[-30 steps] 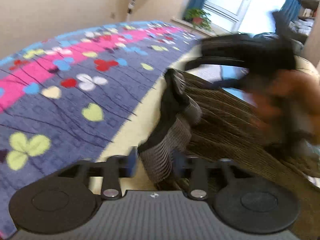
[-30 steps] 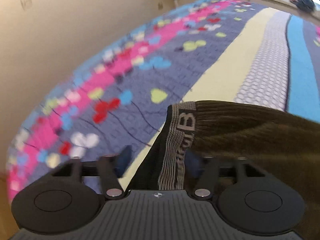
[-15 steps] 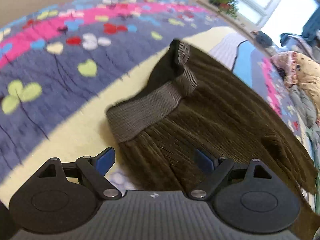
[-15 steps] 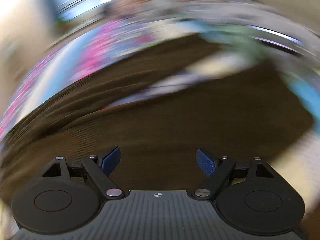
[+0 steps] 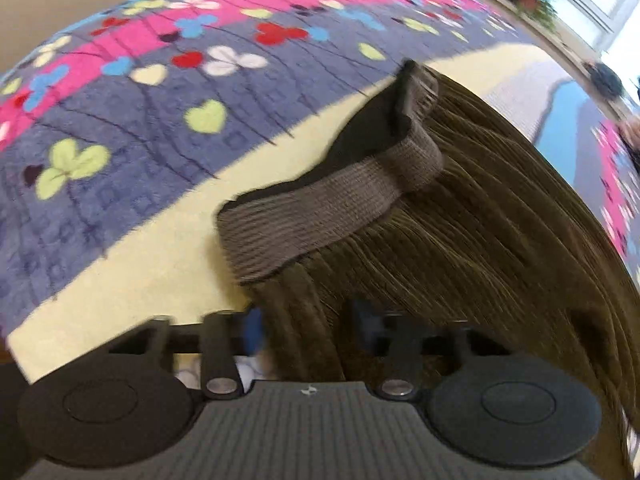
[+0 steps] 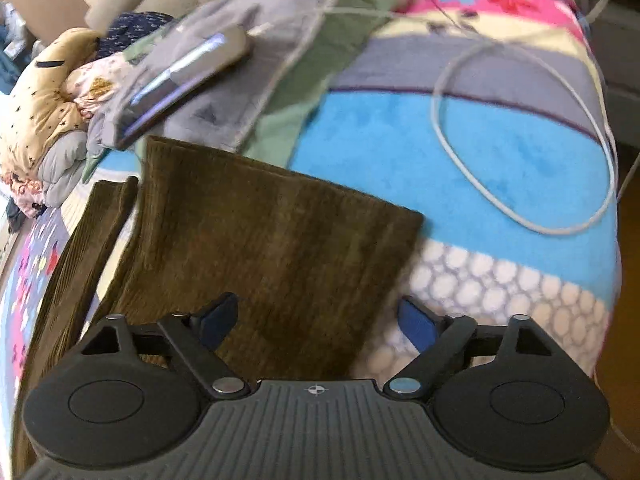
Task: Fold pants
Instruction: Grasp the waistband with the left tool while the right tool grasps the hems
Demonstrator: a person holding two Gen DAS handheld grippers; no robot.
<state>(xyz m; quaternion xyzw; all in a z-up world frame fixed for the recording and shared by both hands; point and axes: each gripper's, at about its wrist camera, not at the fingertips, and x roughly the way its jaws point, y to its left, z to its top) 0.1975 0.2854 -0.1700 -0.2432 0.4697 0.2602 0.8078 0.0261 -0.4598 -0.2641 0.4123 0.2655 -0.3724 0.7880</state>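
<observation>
Brown corduroy pants [image 5: 460,240] lie on a patterned blanket [image 5: 120,200], the grey elastic waistband [image 5: 320,216] crumpled towards the left. My left gripper [image 5: 307,326] sits just below the waistband. Its jaws are closing, and a raised fold of corduroy is pinched between the blue pads [image 5: 254,330]. In the right wrist view the leg ends of the pants [image 6: 280,240] lie flat. My right gripper [image 6: 317,322] hovers over the nearer leg's right edge. Its jaws are closing, with the cloth under the gap and the pads [image 6: 416,326] clear of it.
A phone [image 6: 188,76] rests on a grey-green cloth [image 6: 304,64] just beyond the leg ends. A white cable [image 6: 520,200] loops over the blue stripe to the right. Bundled clothes [image 6: 40,120] pile up at the far left. The bed edge [image 6: 608,260] falls off on the right.
The left gripper went from wide open over the pants to pinching a fold below the waistband. The right gripper swung from the waistband to the leg ends, and its jaws have narrowed.
</observation>
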